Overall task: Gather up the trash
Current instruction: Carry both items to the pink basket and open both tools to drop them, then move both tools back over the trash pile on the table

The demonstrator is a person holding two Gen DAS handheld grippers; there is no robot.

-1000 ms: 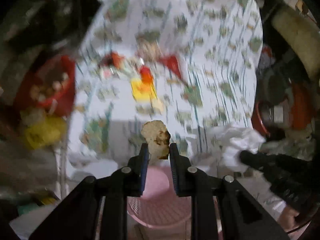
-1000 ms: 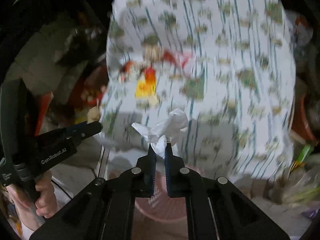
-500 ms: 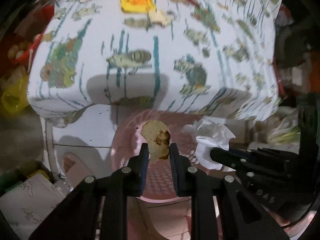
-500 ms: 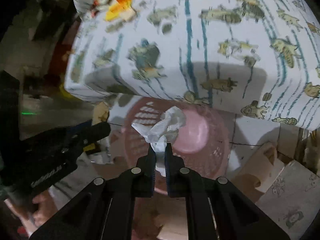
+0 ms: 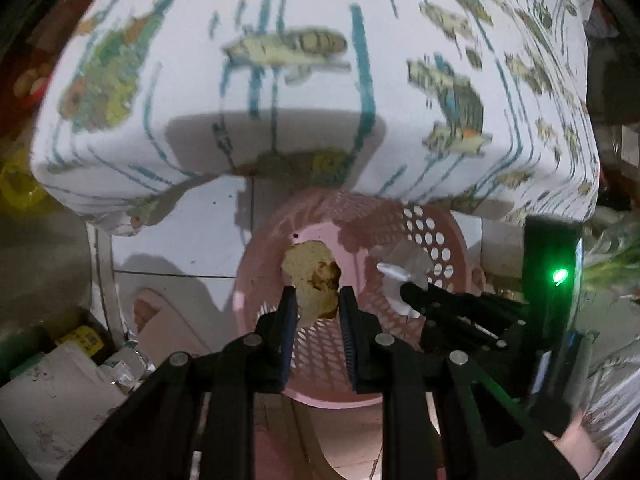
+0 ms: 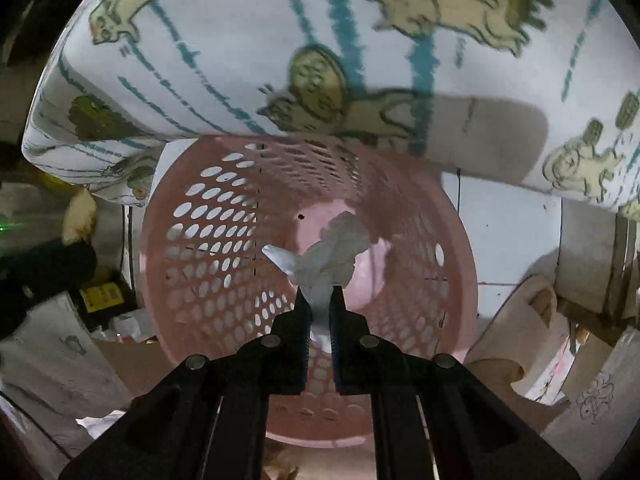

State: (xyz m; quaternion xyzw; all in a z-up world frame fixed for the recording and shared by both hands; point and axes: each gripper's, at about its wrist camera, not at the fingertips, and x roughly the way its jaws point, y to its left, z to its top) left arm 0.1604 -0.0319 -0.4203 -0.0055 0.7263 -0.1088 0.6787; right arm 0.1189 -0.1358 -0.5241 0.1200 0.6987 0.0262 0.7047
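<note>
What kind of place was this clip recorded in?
Probably a cluttered room in a home: a table under a cartoon-animal cloth, a pink basket on white floor tiles, and cardboard boxes alongside.

Cluttered home: cartoon-print tablecloth [image 5: 304, 80], pink laundry-type basket [image 6: 224, 240], tile floor [image 5: 208, 236].
</note>
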